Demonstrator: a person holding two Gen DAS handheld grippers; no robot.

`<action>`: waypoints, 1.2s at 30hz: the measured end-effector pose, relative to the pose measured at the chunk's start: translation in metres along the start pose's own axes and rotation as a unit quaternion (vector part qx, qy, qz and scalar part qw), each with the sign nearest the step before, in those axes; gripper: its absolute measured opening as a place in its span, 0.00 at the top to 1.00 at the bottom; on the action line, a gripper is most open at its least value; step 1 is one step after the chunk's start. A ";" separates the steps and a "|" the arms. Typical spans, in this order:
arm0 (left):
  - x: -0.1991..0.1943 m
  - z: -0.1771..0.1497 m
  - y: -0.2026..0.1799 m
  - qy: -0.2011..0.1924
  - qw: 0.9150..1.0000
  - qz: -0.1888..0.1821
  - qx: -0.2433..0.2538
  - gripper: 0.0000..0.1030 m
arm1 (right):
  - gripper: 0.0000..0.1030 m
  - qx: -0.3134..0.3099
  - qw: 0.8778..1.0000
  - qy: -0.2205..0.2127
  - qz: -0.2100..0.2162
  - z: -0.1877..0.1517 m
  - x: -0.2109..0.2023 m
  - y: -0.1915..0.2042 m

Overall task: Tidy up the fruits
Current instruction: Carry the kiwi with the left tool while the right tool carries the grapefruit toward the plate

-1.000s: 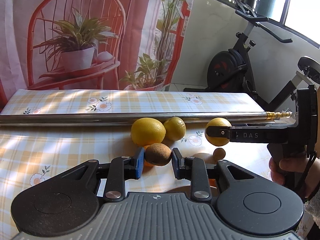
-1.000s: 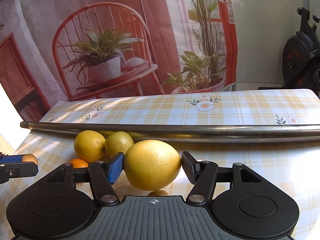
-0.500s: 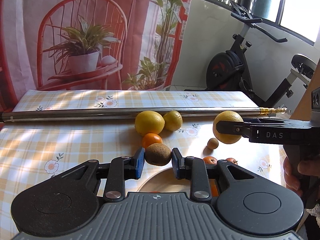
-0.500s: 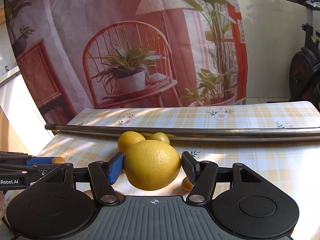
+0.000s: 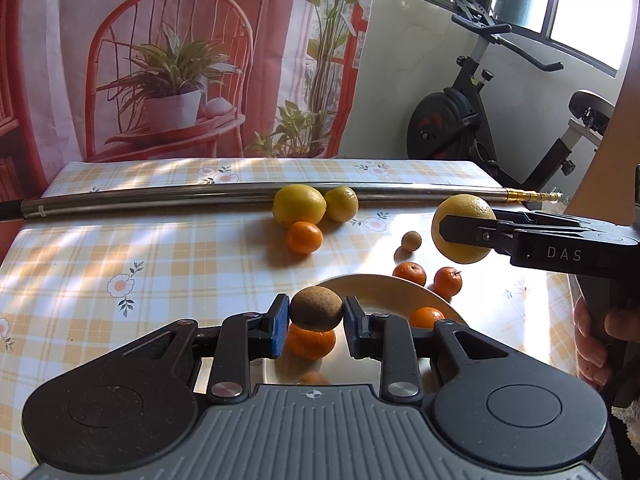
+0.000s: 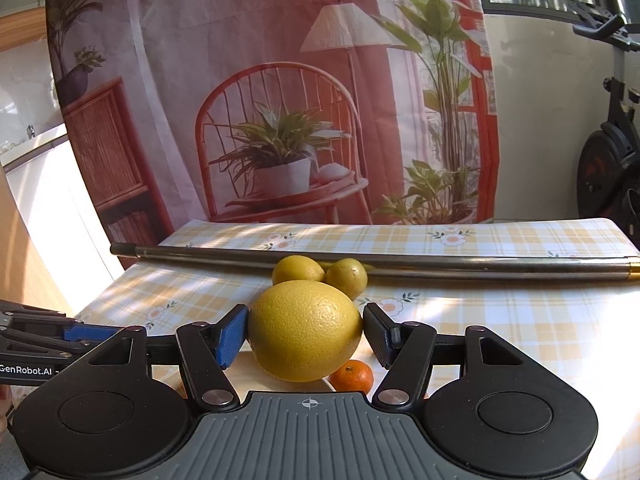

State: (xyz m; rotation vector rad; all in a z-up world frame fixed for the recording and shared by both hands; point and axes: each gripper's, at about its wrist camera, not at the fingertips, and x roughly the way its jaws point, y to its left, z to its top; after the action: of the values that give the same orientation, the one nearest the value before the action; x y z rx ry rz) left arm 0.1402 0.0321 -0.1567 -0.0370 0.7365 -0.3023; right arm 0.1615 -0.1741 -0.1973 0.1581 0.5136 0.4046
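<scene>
We have lifted both fruits up off the table since a moment ago. Our left gripper [image 5: 316, 326] is pinching the brown fruit [image 5: 316, 308], and it now hangs over the plate [image 5: 360, 284], which was hidden before. Our right gripper [image 6: 306, 336] is pinching the big yellow fruit [image 6: 306, 330], squeezed between its two blue and black pads. Seen from the left side, that big fruit floats at 2 o'clock from the plate, well above the cloth.

On the plate we see two small oranges [image 5: 310, 344]. Two more oranges [image 5: 410, 273] sit just past the rim at 1 o'clock. Two yellow fruits [image 5: 298, 205] and one orange wait at 12 o'clock, beside the long metal pole [image 5: 160, 202]. A tiny brown ball [image 5: 411, 240] sits alone near them.

We think the brown fruit is ready to go down on the plate, and the big one may follow, gently so nothing rolls
</scene>
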 end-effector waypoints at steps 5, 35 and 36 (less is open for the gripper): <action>0.001 -0.015 -0.005 0.013 1.000 -0.008 0.000 0.70 | 0.43 0.024 1.000 -0.008 -0.001 -0.012 -0.009 -0.003; 0.030 -0.044 -0.011 0.079 0.996 0.023 0.029 0.70 | 0.43 -0.016 0.999 0.047 -0.014 -0.019 0.017 0.010; 0.031 -0.044 -0.011 0.080 0.996 0.025 0.032 0.70 | 0.43 -0.021 0.998 0.051 -0.014 -0.019 0.020 0.011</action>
State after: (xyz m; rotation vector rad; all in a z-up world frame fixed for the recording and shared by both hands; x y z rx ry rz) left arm 0.1300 0.0162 -0.2085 0.0663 0.8853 -0.2825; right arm 0.1644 -0.1551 -0.2201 0.0909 0.6072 0.3974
